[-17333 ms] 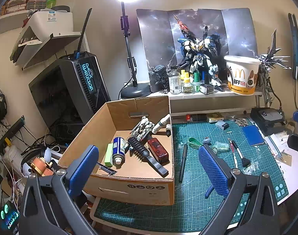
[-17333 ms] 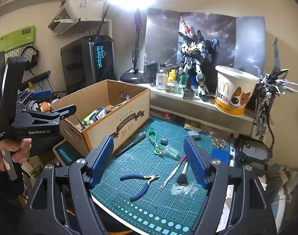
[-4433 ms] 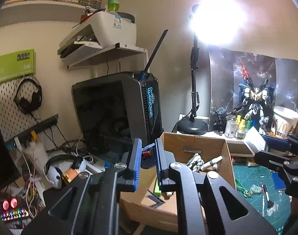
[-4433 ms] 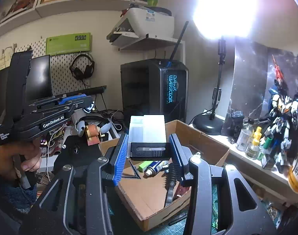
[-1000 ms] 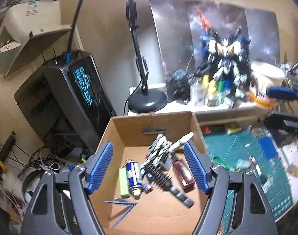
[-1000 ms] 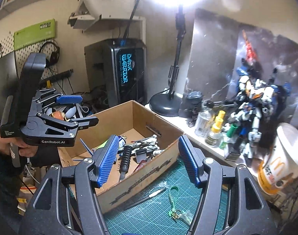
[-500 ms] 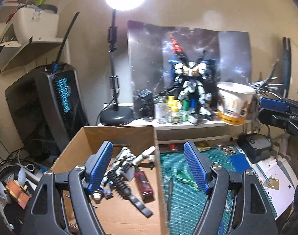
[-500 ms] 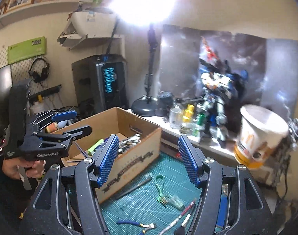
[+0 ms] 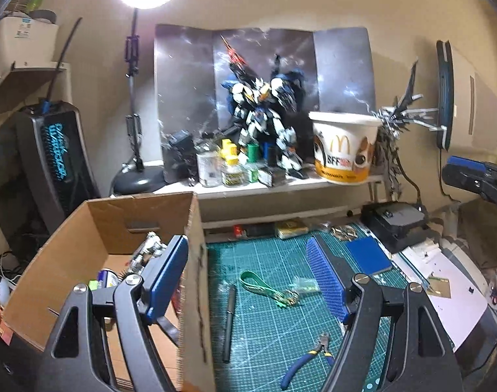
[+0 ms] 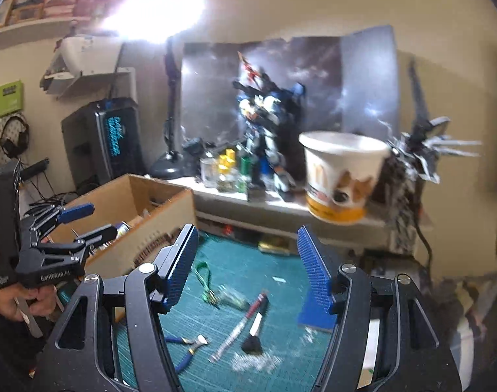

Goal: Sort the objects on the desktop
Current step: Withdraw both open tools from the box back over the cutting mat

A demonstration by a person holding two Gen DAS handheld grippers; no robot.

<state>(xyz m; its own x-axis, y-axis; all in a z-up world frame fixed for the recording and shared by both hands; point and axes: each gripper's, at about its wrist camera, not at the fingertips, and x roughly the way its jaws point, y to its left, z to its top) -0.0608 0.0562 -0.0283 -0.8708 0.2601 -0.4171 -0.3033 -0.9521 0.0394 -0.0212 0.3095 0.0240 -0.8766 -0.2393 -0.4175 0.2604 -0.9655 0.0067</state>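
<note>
A cardboard box (image 9: 196, 261) stands at the left of the green cutting mat (image 9: 268, 320), holding a spray can (image 9: 105, 277) and other items. On the mat lie a black pen (image 9: 229, 320), a green strap with keys (image 9: 264, 285), blue-handled pliers (image 9: 309, 359) and a blue notebook (image 9: 368, 254). My left gripper (image 9: 248, 281) is open and empty, straddling the box's right wall. My right gripper (image 10: 247, 266) is open and empty above the mat, over a small brush (image 10: 253, 334), a red-tipped tool (image 10: 240, 326) and the pliers (image 10: 186, 348). The box (image 10: 140, 215) sits at its left.
A low shelf (image 9: 281, 183) behind the mat carries bottles, a robot model (image 9: 264, 111) and a paper bucket (image 9: 343, 143). A desk lamp (image 9: 136, 176) and a black computer tower (image 9: 57, 160) stand at the left. A black device (image 9: 392, 219) sits at the mat's right.
Both grippers have swung right, away from the box interior toward the mat. The left one now straddles the box's right wall; the right one sits lower and nearer the tools. Both stay open.
</note>
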